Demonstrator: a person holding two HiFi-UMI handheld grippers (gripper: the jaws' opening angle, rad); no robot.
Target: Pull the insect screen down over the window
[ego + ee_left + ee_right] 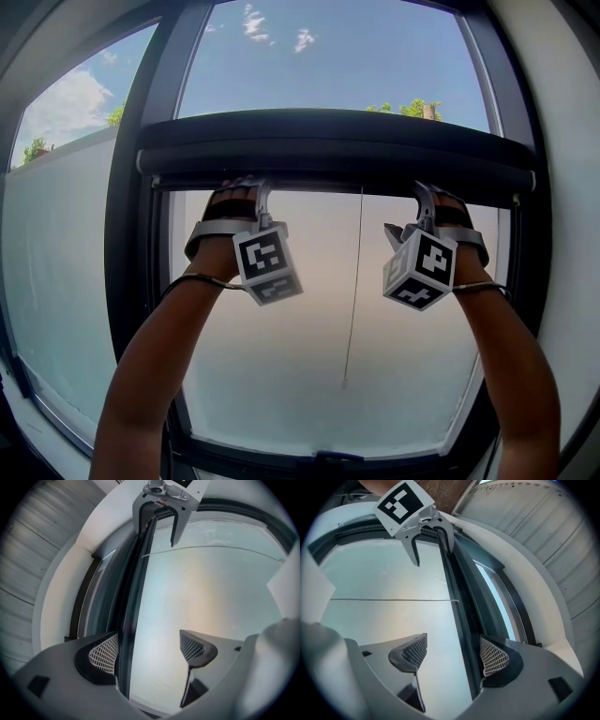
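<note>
The insect screen's dark bottom rail (337, 155) spans the window about a third of the way down, with sky above it and hazy pale glass below. A thin pull cord (354, 281) hangs from it. My left gripper (246, 184) reaches up to the rail's underside left of the middle, my right gripper (427, 187) right of the middle. In the left gripper view the rail (127, 620) runs between the spread jaws of the left gripper (147, 651), close to the left pad (104, 656). In the right gripper view the rail (461, 620) passes between the right gripper (454, 654) jaws, near the right pad (493, 658). Both are open.
The dark window frame (131, 187) stands at the left, with a second pane (66, 234) beyond it. The lower frame edge (319, 459) lies at the bottom. The white window reveal (520, 573) curves beside the rail. Each gripper shows at the top of the other's view.
</note>
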